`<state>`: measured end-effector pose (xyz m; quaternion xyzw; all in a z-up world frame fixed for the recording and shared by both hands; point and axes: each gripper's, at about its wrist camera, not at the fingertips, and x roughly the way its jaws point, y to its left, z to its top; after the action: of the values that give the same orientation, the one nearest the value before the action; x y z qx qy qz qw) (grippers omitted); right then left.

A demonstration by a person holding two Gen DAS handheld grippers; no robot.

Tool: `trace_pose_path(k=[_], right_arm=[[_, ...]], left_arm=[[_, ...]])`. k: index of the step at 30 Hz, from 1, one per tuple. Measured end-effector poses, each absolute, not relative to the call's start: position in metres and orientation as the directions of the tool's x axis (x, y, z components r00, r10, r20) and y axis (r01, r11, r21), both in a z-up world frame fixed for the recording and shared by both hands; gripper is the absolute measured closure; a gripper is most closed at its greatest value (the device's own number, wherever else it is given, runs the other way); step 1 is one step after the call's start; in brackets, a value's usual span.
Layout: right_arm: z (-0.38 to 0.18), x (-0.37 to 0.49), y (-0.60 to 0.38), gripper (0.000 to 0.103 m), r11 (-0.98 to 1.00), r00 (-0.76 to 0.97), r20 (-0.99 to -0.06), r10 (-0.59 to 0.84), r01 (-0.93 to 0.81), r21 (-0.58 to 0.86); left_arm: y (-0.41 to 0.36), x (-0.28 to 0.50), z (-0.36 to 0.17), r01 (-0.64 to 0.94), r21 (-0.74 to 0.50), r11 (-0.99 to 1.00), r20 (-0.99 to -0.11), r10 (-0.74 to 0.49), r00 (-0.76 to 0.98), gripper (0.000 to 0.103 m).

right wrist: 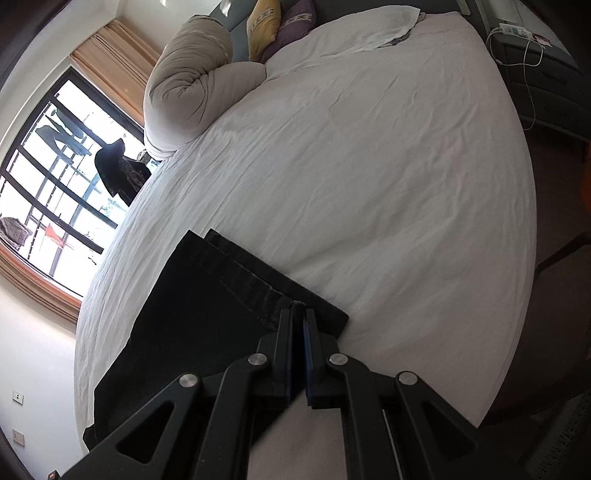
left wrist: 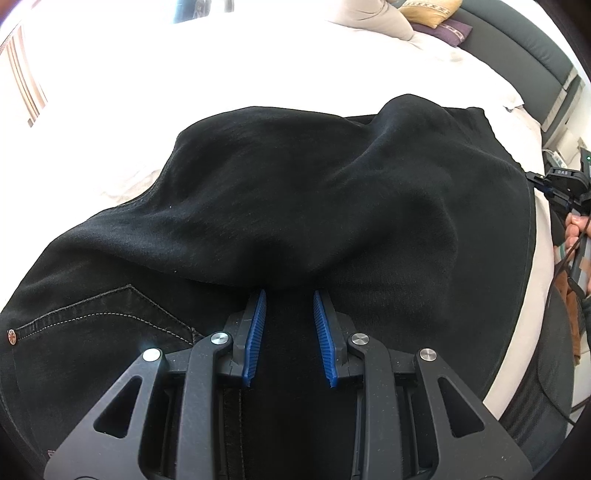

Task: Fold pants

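black denim pants (left wrist: 295,192) lie on a white bed sheet (right wrist: 369,166), spread across the near part of the bed. in the left wrist view the fabric is bunched into a raised, rumpled fold over the flatter layer beneath, with a stitched back pocket (left wrist: 110,317) and a small copper rivet (left wrist: 12,336) showing at the lower left.

the left gripper (left wrist: 289,295) points down at the pants, its blue ribbed pads (left wrist: 255,339) standing a little apart with a thick band of black fabric running up between them; the tips disappear under the overhanging fold, so whether the pads actually press the cloth cannot be told.

the right gripper (right wrist: 298,314) has its fingers drawn together, pinching the edge of a pant leg near the hem (right wrist: 280,291), where the layers lie stacked with their ends slightly staggered. in the left wrist view that gripper shows at the far right edge, at the side of the pants, with a person's hand (left wrist: 578,230) around its handle.

beyond, a rolled beige duvet (right wrist: 192,77), a yellow cushion (right wrist: 264,26) and a purple cushion (right wrist: 291,26) sit at the head of the bed.
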<state>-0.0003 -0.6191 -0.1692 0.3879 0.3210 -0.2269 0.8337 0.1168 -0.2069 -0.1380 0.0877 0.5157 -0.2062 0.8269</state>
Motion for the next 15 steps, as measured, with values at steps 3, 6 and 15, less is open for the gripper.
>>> trace_pose_path(k=[3,6,15], right_arm=[[-0.169,-0.001,-0.621,0.098,0.59,0.698,-0.705,-0.121,0.622,0.515],[-0.171,-0.005,-0.627,0.098,0.551,0.721,-0.687,-0.09,0.61,0.569],[-0.18,0.004,-0.631,0.068,0.476,0.76,-0.644,0.085,0.537,0.696]], left_arm=[[-0.207,0.116,-0.138,0.429,-0.072,0.9,-0.888,-0.254,0.383,0.077],[-0.207,0.115,-0.138,0.425,-0.08,0.902,-0.885,-0.26,0.386,0.077],[-0.196,0.113,-0.138,0.422,-0.084,0.903,-0.881,-0.265,0.392,0.077]])
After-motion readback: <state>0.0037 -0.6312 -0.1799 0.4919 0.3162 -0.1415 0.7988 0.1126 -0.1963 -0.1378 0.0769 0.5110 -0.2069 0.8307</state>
